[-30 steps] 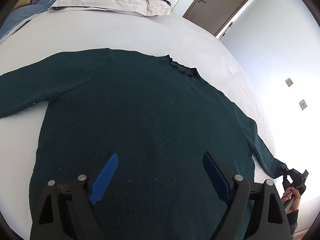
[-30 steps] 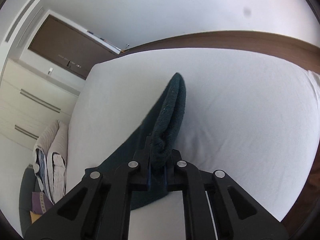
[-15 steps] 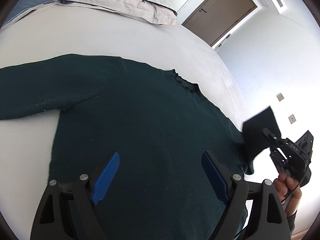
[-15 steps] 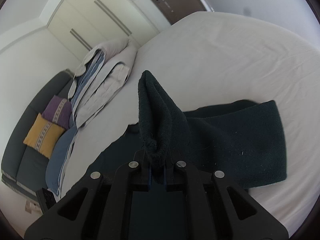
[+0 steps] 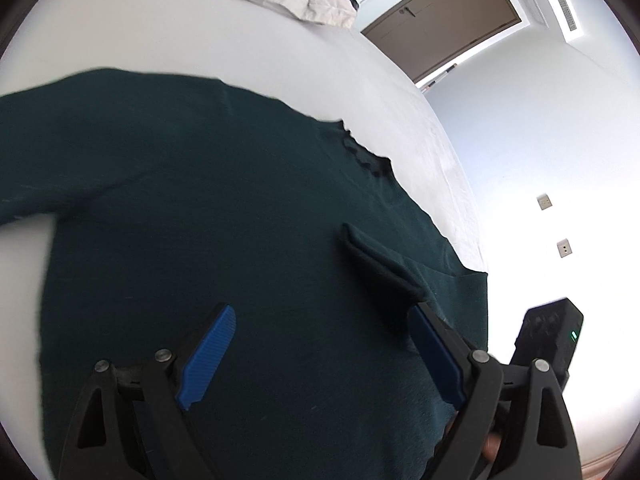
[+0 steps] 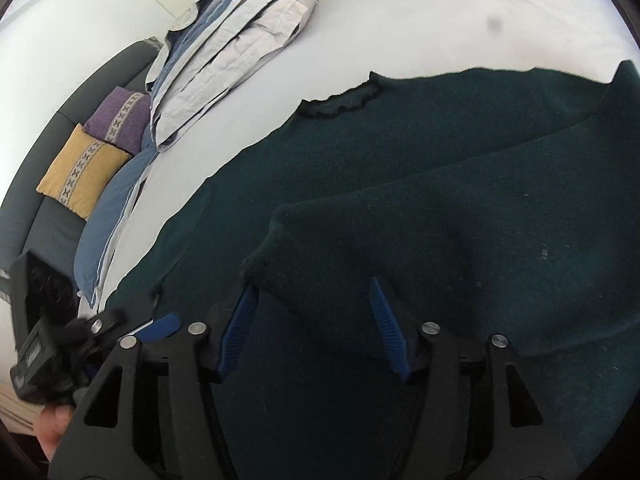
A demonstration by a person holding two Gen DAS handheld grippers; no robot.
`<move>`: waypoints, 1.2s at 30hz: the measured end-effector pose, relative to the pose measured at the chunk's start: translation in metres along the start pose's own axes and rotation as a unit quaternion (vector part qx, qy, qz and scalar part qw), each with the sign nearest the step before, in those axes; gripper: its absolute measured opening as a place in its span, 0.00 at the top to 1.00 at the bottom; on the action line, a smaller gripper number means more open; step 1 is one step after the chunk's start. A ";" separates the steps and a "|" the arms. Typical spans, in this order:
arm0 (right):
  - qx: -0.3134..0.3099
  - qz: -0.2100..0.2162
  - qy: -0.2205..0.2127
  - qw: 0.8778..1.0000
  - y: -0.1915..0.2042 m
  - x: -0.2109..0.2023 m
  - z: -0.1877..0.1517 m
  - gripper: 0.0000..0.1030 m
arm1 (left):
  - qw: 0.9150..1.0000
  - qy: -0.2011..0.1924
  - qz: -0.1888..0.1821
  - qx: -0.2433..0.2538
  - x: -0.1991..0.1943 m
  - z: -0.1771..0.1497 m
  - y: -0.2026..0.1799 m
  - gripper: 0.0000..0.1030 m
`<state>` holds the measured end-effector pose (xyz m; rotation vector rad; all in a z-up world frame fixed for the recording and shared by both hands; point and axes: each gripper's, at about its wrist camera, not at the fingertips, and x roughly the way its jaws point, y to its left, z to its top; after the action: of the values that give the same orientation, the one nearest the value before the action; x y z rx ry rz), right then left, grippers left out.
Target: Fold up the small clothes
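A dark green sweater (image 5: 208, 216) lies flat on the white bed (image 5: 248, 40), collar (image 5: 364, 156) toward the far side. Its right sleeve (image 6: 460, 232) is folded across the body, the cuff (image 6: 264, 264) resting just ahead of my right gripper (image 6: 316, 308). My right gripper is open and empty, its blue pads on either side of the cuff. My left gripper (image 5: 320, 332) is open and empty, hovering over the sweater's lower body. The folded sleeve (image 5: 380, 264) shows by its right finger. The left sleeve (image 5: 36, 184) lies stretched out to the left.
Folded grey and blue bedding (image 6: 232, 44) lies at the head of the bed. Purple (image 6: 120, 116) and yellow (image 6: 80, 168) cushions sit on a dark sofa beyond. A brown door (image 5: 448, 20) stands in the white wall. My left gripper shows in the right wrist view (image 6: 120, 328).
My right gripper carried the right sleeve over the sweater's body, laid it down and opened. My left gripper stayed open and moved closer over the sweater.
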<state>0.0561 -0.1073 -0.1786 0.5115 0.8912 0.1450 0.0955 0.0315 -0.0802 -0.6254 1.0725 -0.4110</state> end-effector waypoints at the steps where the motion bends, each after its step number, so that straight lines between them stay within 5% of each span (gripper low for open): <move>1: 0.003 0.001 -0.003 1.000 -0.011 -0.021 0.002 0.45 | 1.000 0.009 -0.006 -0.004 0.010 0.002 -0.003 0.12; 5: 0.047 0.019 -0.018 0.999 -0.047 -0.066 0.020 0.45 | 0.999 0.041 -0.022 -0.004 0.044 0.005 -0.018 0.13; 9: 0.092 0.035 -0.038 0.994 -0.082 -0.100 0.012 0.44 | 0.999 0.043 0.004 0.026 0.066 0.009 -0.037 0.14; 12: 0.118 0.042 -0.062 0.990 -0.104 -0.125 0.009 0.43 | 0.998 0.046 0.024 0.039 0.075 0.014 -0.047 0.33; 17: 0.141 0.037 -0.090 0.985 -0.129 -0.155 0.017 0.43 | 0.991 0.052 0.076 0.094 0.082 0.018 -0.063 0.88; 25: 0.158 -0.002 -0.117 0.980 -0.168 -0.190 0.037 0.44 | 0.983 0.011 0.099 0.155 0.059 0.033 -0.083 0.90; 36: 0.165 -0.083 -0.111 0.976 -0.227 -0.189 0.098 0.44 | 0.985 -0.066 0.118 0.109 0.035 0.066 -0.033 0.91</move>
<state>-0.0067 -0.4024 -0.1043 0.7439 0.7368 -0.2145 0.1692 0.0036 -0.0606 -0.3219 0.9475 -0.2715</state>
